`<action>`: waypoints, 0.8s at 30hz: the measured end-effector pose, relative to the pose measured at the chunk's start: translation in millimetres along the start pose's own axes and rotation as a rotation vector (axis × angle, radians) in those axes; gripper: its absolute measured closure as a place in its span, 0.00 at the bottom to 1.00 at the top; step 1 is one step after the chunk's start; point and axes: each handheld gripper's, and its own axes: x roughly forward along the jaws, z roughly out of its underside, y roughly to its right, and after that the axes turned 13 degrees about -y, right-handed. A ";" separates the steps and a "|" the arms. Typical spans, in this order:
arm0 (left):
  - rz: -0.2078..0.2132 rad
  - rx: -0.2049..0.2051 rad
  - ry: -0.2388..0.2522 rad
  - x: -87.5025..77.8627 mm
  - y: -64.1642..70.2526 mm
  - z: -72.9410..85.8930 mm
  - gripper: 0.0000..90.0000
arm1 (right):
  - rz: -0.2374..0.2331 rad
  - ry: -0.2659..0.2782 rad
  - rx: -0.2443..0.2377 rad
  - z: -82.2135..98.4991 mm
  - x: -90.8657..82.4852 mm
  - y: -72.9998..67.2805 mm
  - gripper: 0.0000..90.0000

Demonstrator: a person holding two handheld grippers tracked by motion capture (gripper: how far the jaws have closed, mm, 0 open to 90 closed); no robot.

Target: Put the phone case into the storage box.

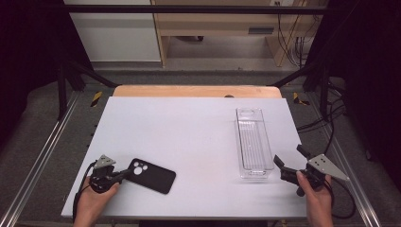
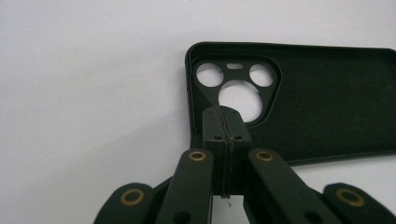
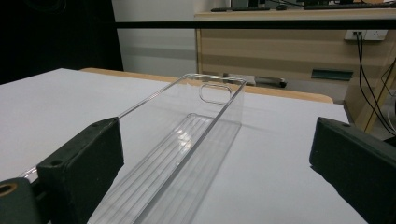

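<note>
A black phone case (image 1: 153, 176) lies inside up on the white table (image 1: 189, 127) at the front left, camera cut-outs toward my left gripper (image 1: 124, 174). In the left gripper view the jaws of that gripper (image 2: 226, 116) are pressed together, tips over the case (image 2: 327, 102) near its camera holes, and nothing shows between them. A clear, long plastic tray (image 1: 254, 142) stands empty at the right. My right gripper (image 1: 291, 158) sits just right of the tray's near end, jaws wide apart. In its own view the tray (image 3: 205, 121) runs away between the spread fingers (image 3: 84, 158).
A wooden strip (image 1: 196, 91) edges the table's far side, with metal frame rails (image 1: 42, 156) along both sides. Cables (image 1: 326, 123) trail off the right edge. White table surface stretches between the case and the tray.
</note>
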 end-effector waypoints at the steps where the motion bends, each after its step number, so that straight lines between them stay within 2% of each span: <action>1: 0.000 0.000 0.000 0.0 -0.1 0.0 1.00 | 0.001 0.001 0.001 0.0 -0.1 0.2 0.03; 24: -0.005 0.005 -0.005 -0.3 0.7 -0.3 1.00 | 0.005 0.002 0.002 0.0 -0.5 0.8 0.03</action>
